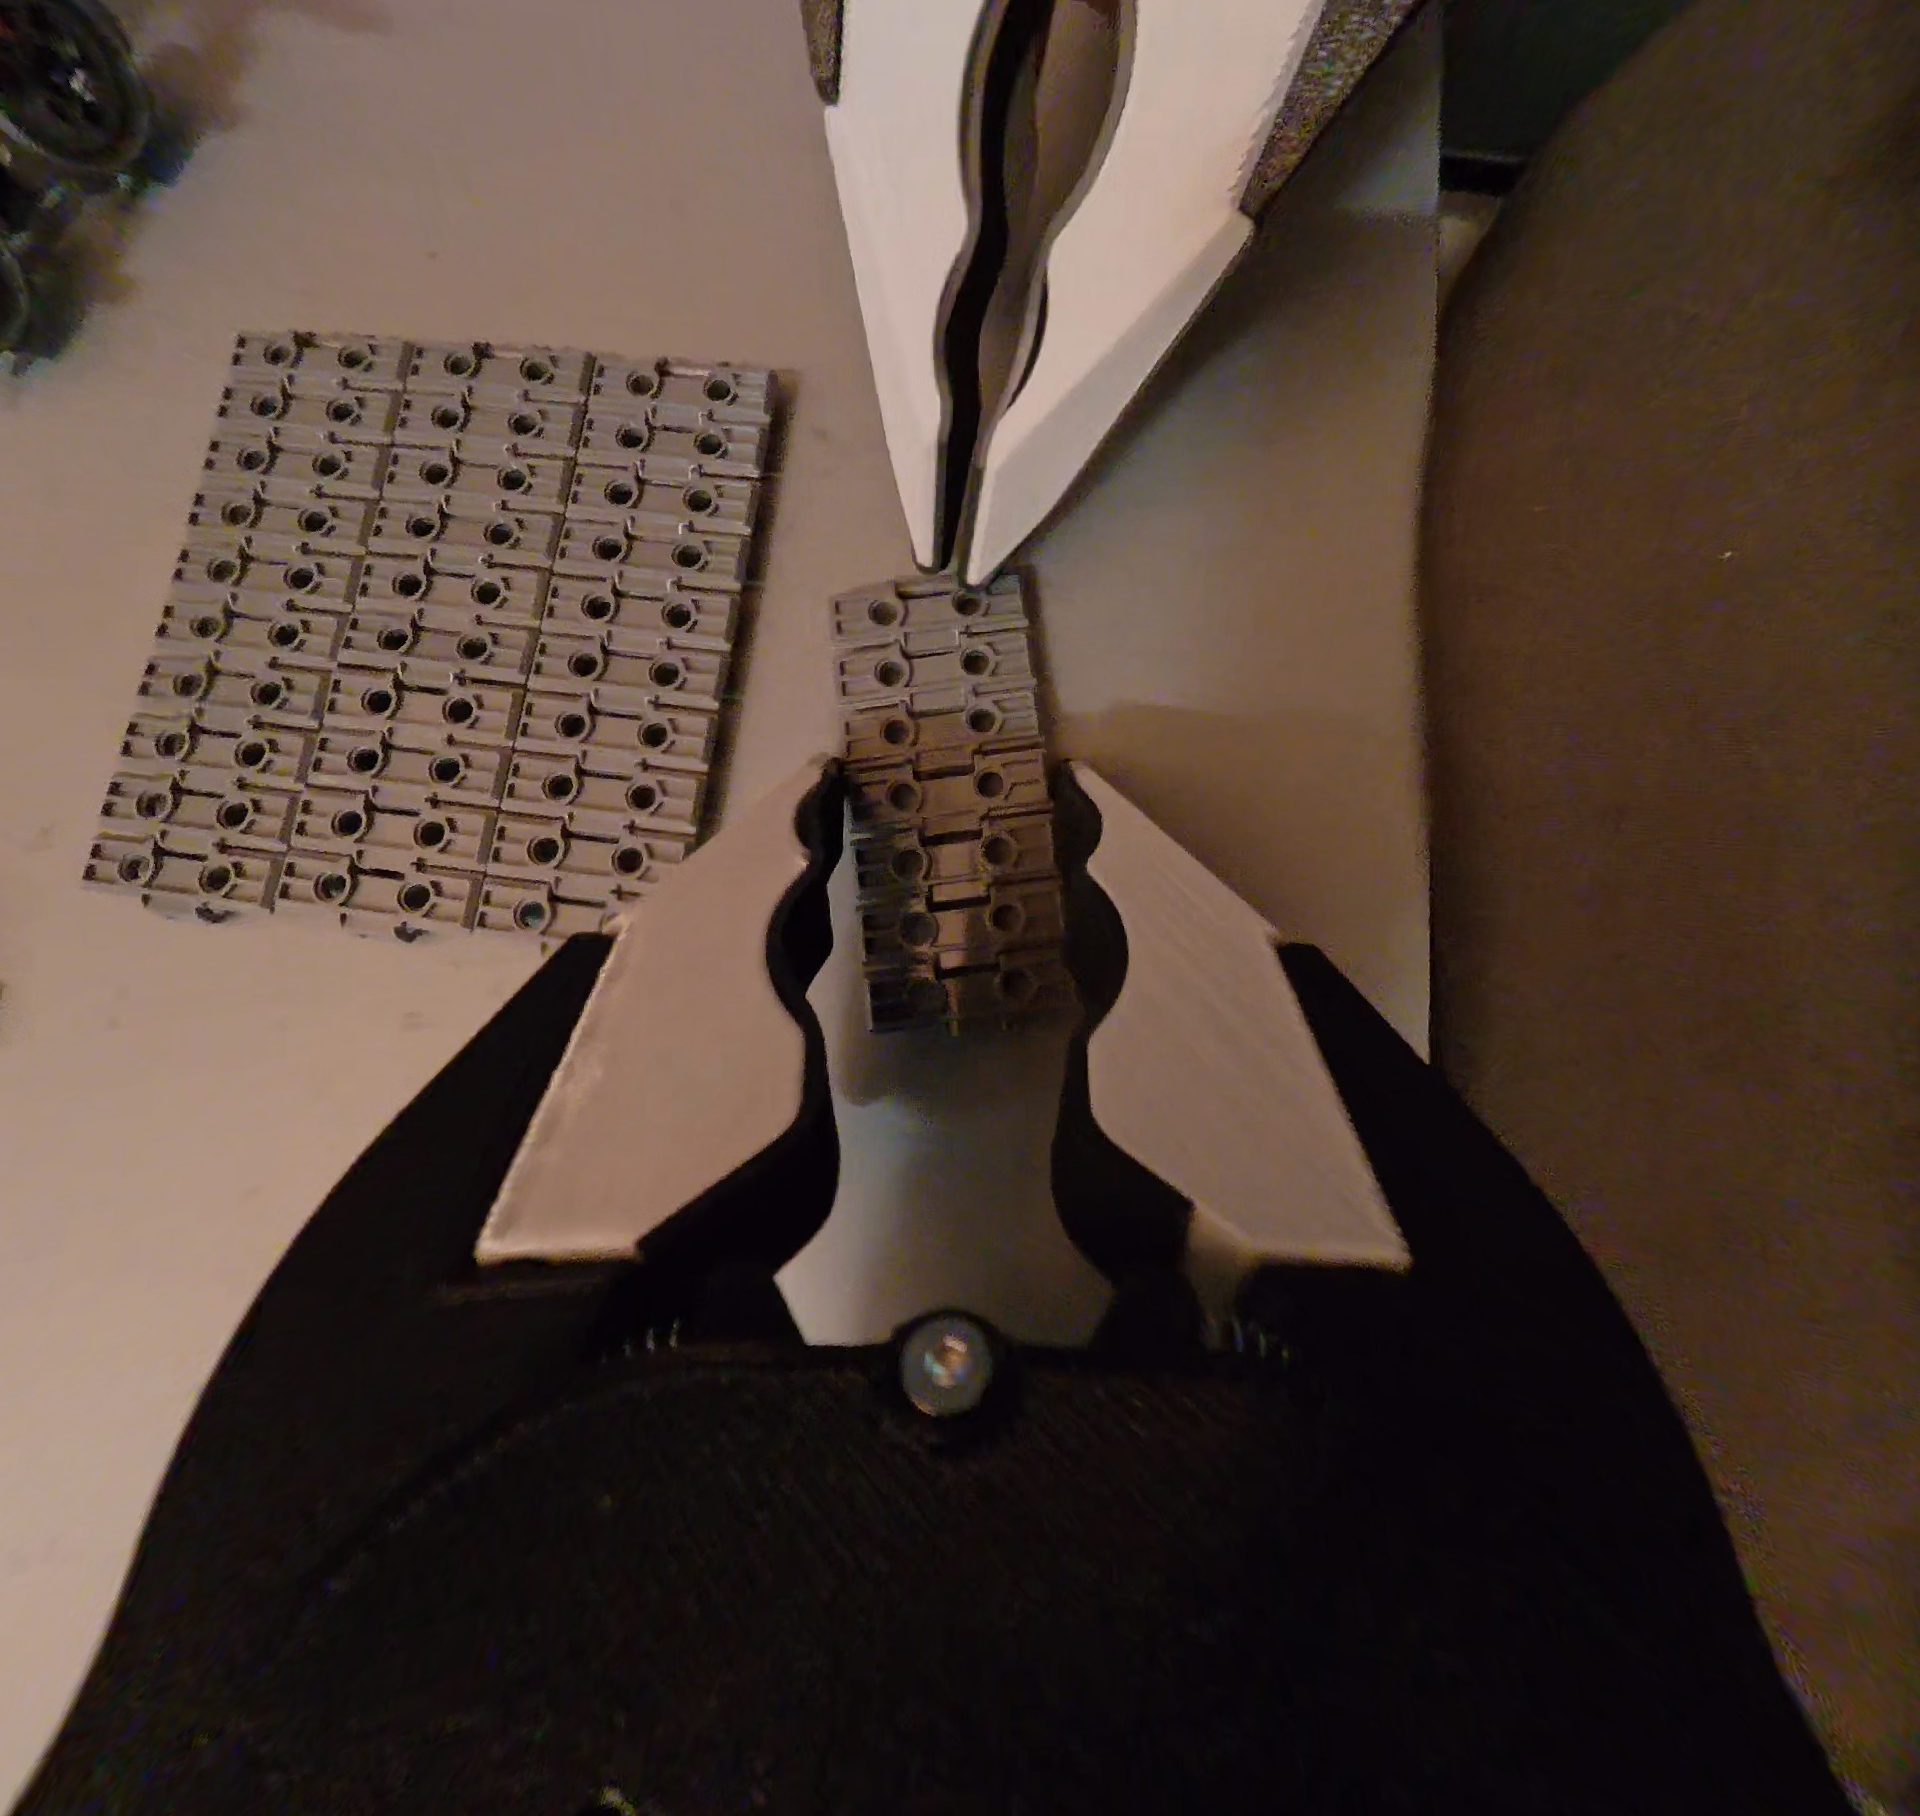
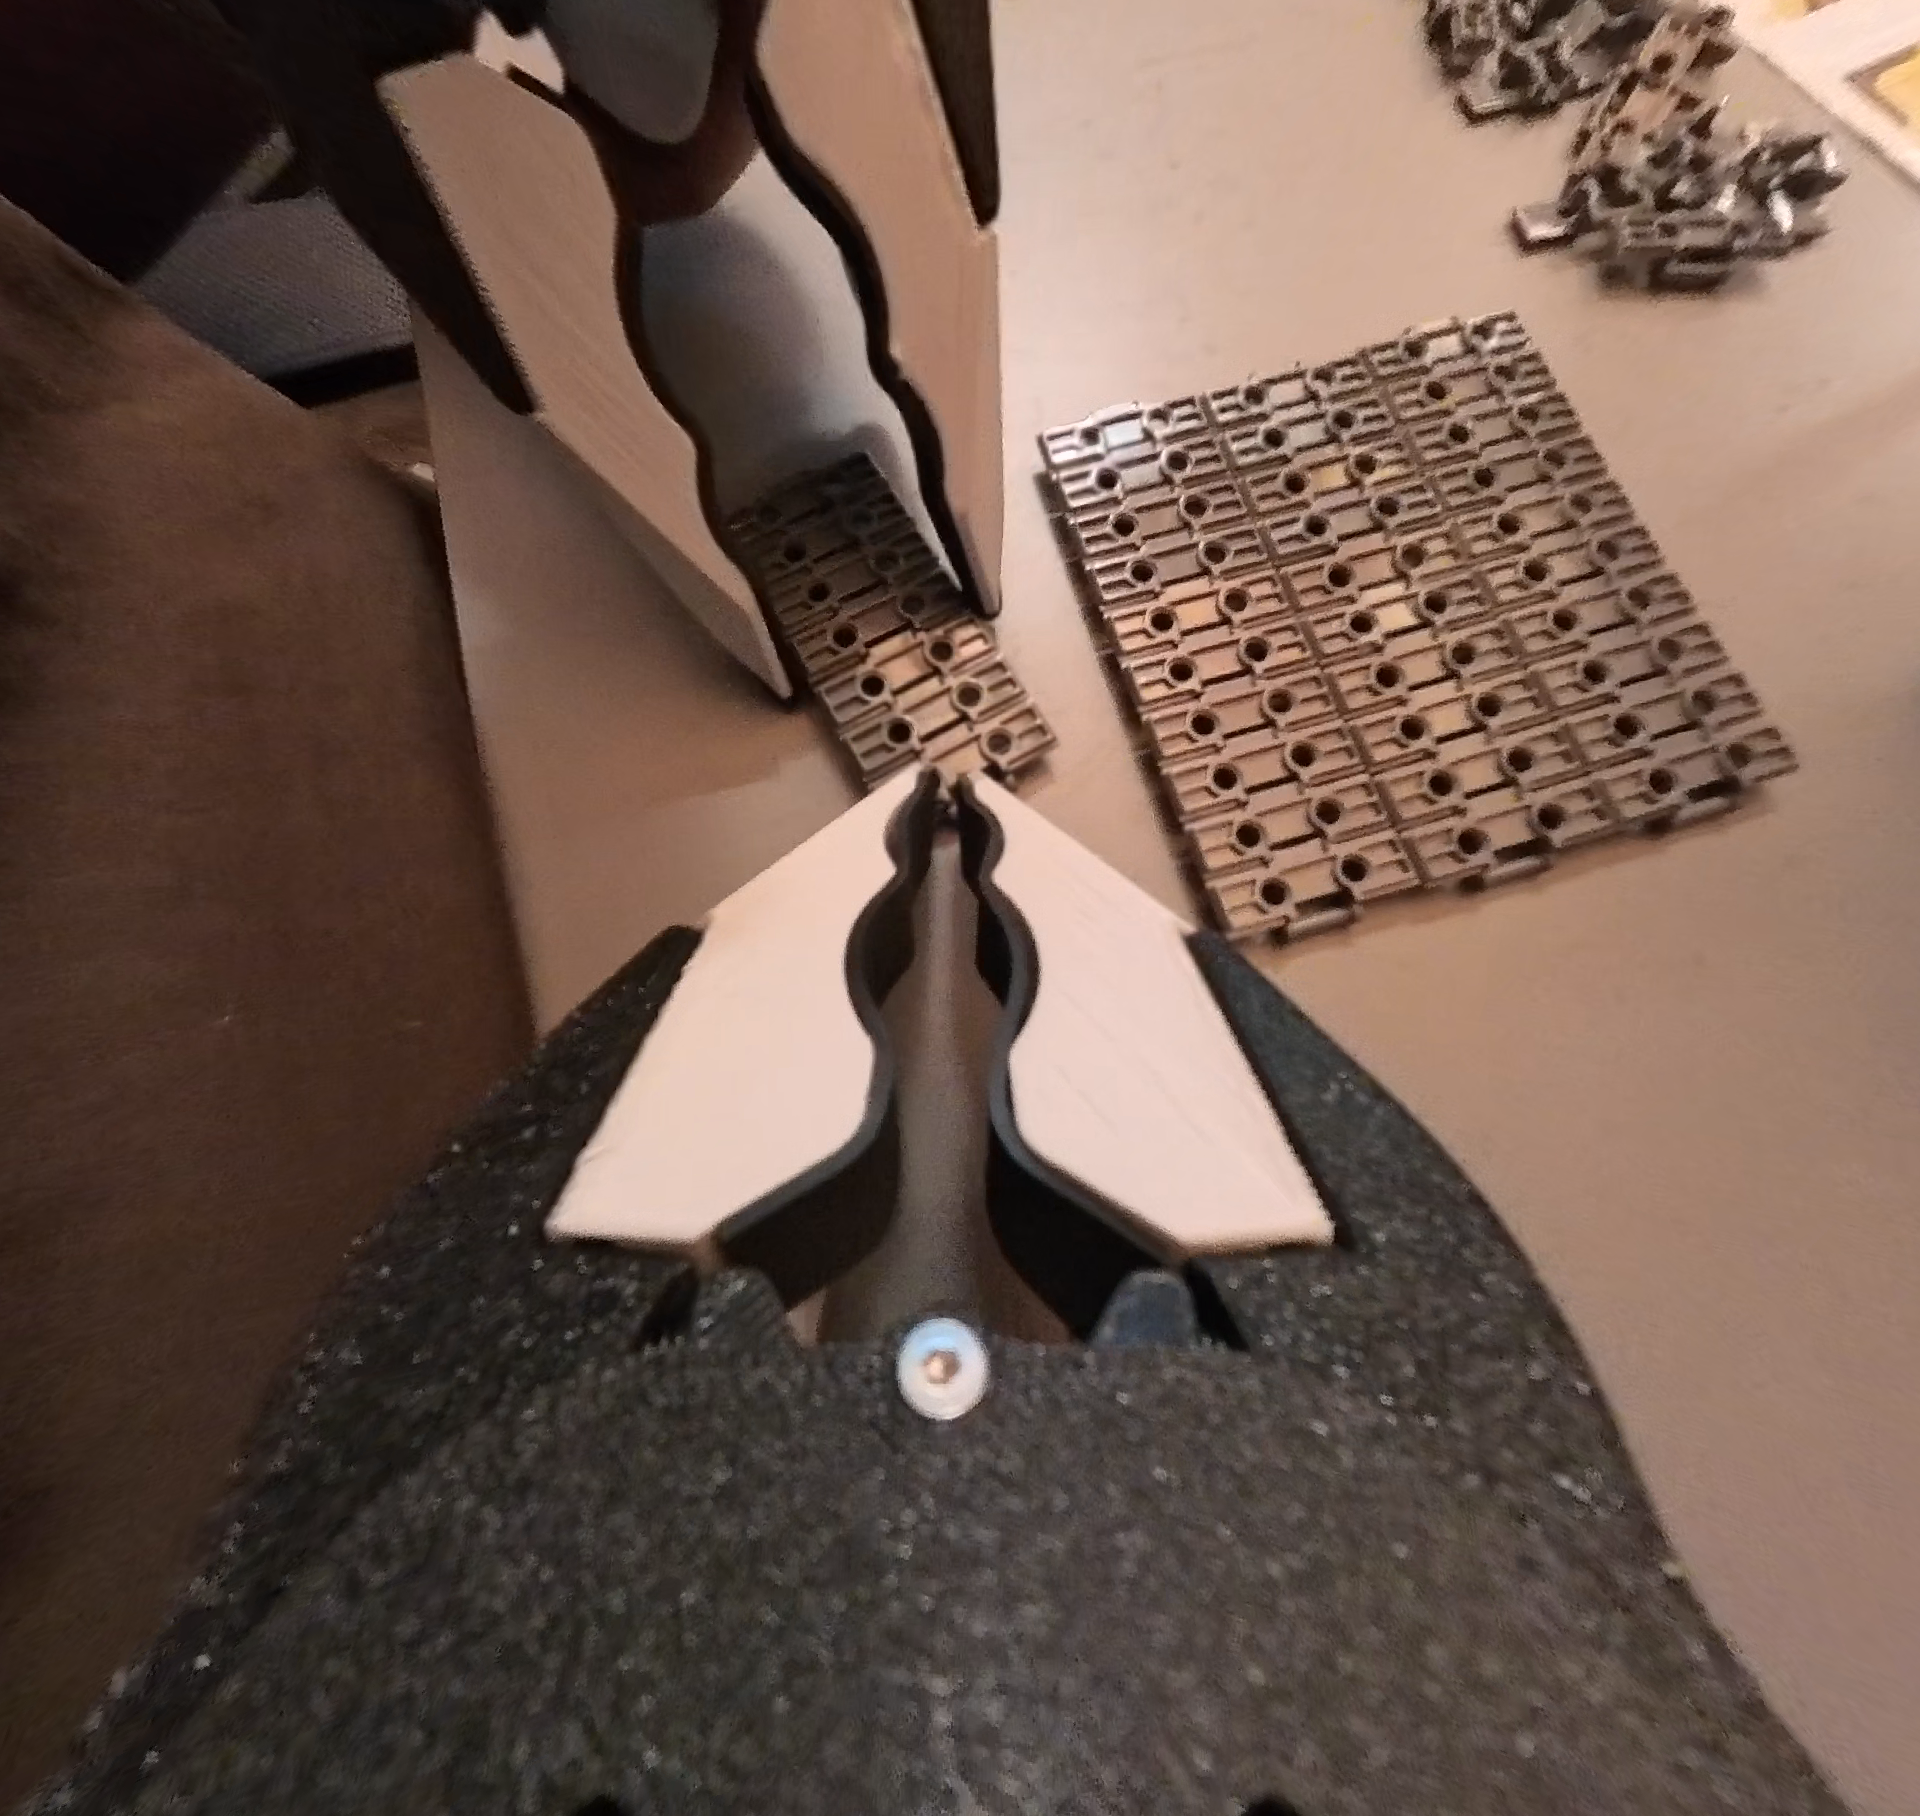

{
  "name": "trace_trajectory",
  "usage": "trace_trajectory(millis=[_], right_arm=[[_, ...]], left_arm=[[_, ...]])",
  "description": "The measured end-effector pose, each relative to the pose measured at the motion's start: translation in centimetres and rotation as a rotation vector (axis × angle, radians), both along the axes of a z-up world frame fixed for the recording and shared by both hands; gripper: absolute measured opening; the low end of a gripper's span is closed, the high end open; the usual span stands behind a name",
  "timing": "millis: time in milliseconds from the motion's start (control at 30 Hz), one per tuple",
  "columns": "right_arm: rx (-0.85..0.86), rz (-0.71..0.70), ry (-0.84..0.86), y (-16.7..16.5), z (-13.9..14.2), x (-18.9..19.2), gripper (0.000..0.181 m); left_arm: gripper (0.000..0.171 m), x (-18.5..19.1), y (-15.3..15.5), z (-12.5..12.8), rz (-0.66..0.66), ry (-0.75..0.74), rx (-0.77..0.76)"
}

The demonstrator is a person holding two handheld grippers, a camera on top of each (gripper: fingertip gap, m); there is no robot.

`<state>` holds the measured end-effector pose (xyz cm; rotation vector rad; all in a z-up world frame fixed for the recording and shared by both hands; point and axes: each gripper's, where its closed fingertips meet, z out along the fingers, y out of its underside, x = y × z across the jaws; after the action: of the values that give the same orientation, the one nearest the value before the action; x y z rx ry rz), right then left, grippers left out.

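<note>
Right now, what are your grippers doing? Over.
Left gripper astride strip, fingers seem to touch its sides. Right gripper shut at strip's end. Big mat beside, apart. Loose parts far off.

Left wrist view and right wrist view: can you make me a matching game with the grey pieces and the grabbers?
Things:
1 narrow strip
2 big mat
3 loose pile
4 right gripper

Places:
a heaped far off
b between the left gripper fingers
c flat beside the strip
d tips almost together at the strip's end

Pairs: 1-b, 2-c, 3-a, 4-d
</note>
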<state>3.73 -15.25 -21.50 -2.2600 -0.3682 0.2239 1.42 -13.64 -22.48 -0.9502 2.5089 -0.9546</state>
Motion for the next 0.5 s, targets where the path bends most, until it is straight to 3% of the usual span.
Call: trace_trajectory(millis=[233, 500], right_arm=[[0.012, -0.038, 0.091, -0.9, 0.5, -0.2, 0.007], [0.004, -0.074, 0.07, -1.2, 0.2, 0.3, 0.02]], left_arm=[[0.038, 0.4, -0.6, 0.2, -0.049, -0.017, 0.034], [0.048, -0.6, 0.3, 0.3, -0.021, 0.005, 0.014]])
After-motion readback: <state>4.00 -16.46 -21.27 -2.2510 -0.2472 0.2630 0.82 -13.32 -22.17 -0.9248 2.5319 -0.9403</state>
